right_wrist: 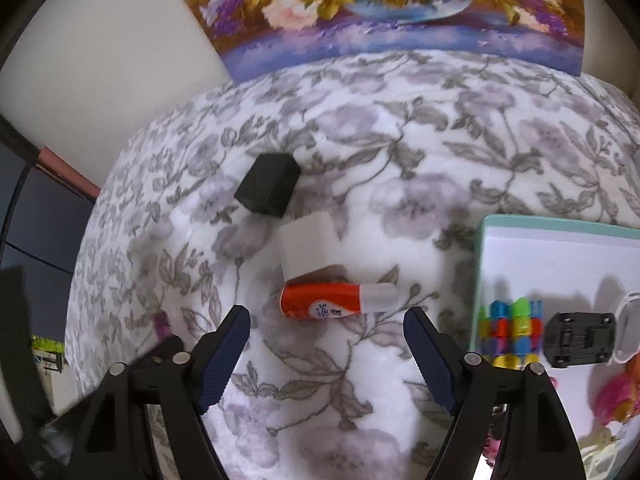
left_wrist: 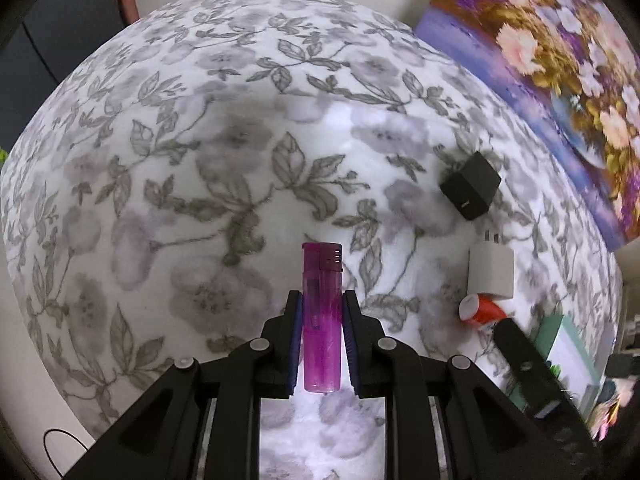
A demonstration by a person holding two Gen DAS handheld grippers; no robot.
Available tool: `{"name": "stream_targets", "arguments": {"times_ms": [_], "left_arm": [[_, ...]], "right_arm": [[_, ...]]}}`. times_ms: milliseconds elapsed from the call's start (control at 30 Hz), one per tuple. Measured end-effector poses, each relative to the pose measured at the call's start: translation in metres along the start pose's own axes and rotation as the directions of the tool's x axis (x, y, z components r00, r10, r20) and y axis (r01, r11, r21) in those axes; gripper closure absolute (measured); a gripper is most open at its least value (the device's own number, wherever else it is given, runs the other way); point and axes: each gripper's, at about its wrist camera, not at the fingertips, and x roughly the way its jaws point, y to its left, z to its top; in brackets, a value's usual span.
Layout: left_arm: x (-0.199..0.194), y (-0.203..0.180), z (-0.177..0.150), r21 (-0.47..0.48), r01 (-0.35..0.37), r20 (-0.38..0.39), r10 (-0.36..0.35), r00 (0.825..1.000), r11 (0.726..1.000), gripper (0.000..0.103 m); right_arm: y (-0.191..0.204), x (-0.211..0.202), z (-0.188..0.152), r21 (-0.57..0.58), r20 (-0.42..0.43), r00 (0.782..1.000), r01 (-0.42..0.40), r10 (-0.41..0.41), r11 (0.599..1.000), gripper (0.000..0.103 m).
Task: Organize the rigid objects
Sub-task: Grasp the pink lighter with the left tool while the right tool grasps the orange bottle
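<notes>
While the left wrist camera looks along its fingers, the left gripper (left_wrist: 322, 312) is clamped on a purple lighter (left_wrist: 322, 316), which stands upright between the blue pads (left_wrist: 295, 344) with its cap end pointing away from the camera, above the floral blanket (left_wrist: 160, 160). Toward the blanket's right edge lie a black charger cube (left_wrist: 471, 185), a white plug adapter (left_wrist: 491, 272) just below it with its prongs toward the cube, and an orange-and-white tube (left_wrist: 480, 309) touching the adapter's near end. A dark arm of the other gripper crosses the lower right, in front of a teal-rimmed tray (left_wrist: 554, 336). A flower painting (left_wrist: 560, 60) leans along the blanket's far right edge.

From the right wrist camera, the right gripper (right_wrist: 326, 320) has its jaws spread wide and holds nothing, hovering just short of the tube (right_wrist: 336, 300), which lies on its side with the white cap to the right. The adapter (right_wrist: 308, 246) sits just behind it, touching or nearly so, and the cube (right_wrist: 268, 189) lies beyond that. At the blanket's right edge the tray (right_wrist: 480, 264) carries a multicoloured block toy (right_wrist: 512, 328) and a small black object (right_wrist: 580, 340), possibly a toy car. The lighter (right_wrist: 162, 324) peeks out at the lower left.
</notes>
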Motion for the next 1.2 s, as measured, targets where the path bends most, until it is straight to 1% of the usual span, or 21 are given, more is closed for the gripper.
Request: {"name": "stream_targets", "arguments": {"times_ms": [133,233,333,533,633,767,900,967,1033,1200], "left_arm": [[-0.001,0.012,0.000,-0.019,0.015,-0.014,-0.016,1.000,1.000,0.083],[-0.001,0.012,-0.009,-0.022,0.020,-0.018,-0.020,1.000,1.000,0.083],[0.000,0.010,-0.006,-0.025,0.027,-0.023,-0.027,0.999,0.999,0.083],[0.005,0.007,-0.003,-0.029,0.030,-0.032,-0.031,0.999,0.999,0.083],[0.006,0.007,-0.002,-0.035,0.034,-0.035,-0.035,0.999,0.999,0.083],[0.006,0.009,-0.002,-0.039,0.033,-0.034,-0.034,0.999,0.999,0.083],[0.005,0.010,-0.002,-0.039,0.033,-0.032,-0.035,0.999,0.999,0.083],[0.004,0.009,-0.001,-0.040,0.033,-0.030,-0.034,0.999,0.999,0.083],[0.003,0.009,-0.001,-0.039,0.032,-0.026,-0.033,0.999,0.999,0.083],[0.003,0.009,-0.001,-0.040,0.031,-0.025,-0.032,0.999,0.999,0.083]], "right_arm": [[0.002,0.014,-0.003,-0.005,-0.023,1.000,0.020,-0.020,1.000,0.021],[0.002,0.024,-0.004,0.009,-0.036,0.999,0.032,-0.031,0.999,0.021],[0.004,0.031,-0.003,0.013,-0.041,0.998,0.039,-0.039,0.999,0.021],[0.008,0.039,-0.002,0.003,-0.030,0.996,0.085,-0.084,0.996,0.021],[0.012,0.042,-0.002,-0.014,-0.019,0.993,0.120,-0.120,0.993,0.021],[0.016,0.044,-0.002,-0.037,-0.008,0.990,0.141,-0.141,0.989,0.021],[0.015,0.043,-0.002,-0.043,0.004,0.987,0.163,-0.163,0.986,0.028],[0.013,0.042,-0.003,-0.047,0.010,0.984,0.178,-0.178,0.983,0.034],[0.011,0.040,-0.002,-0.044,0.011,0.982,0.190,-0.189,0.981,0.044],[0.004,0.035,-0.002,-0.030,0.009,0.985,0.173,-0.173,0.984,0.051]]}}
